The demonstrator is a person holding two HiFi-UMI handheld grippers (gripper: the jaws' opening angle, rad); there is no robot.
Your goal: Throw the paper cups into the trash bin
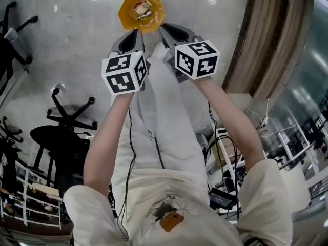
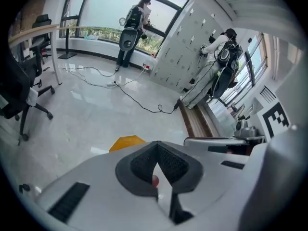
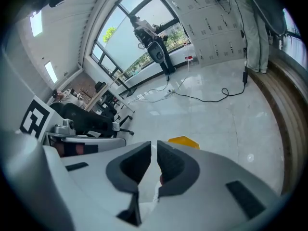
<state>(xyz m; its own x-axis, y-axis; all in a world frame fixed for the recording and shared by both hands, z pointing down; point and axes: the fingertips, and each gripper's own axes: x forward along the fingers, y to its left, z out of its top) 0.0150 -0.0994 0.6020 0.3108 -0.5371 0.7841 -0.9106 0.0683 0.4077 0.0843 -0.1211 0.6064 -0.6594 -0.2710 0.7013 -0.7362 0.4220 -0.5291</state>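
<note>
Head view: we hold the left gripper (image 1: 137,34) and the right gripper (image 1: 163,31) side by side, over the yellow trash bin (image 1: 124,15) on the pale floor (image 1: 77,40). Paper cups (image 1: 143,10) lie crumpled inside it, and we can't count them. Left gripper view: our jaws meet at the tips with nothing clamped, and the bin (image 2: 126,142) peeks out just past them. Right gripper view: our jaws are together but for a thin slit, gripping nothing, and the bin (image 3: 184,141) sits beyond the tips.

Your floor (image 1: 66,45): glossy polished stone. Trash bin (image 1: 140,12): glossy orange plastic. Left gripper (image 2: 157,153): matt white plastic shell, with black, rough-textured pads (image 2: 171,163). Your trousers (image 1: 169,117): matt cloth.
</note>
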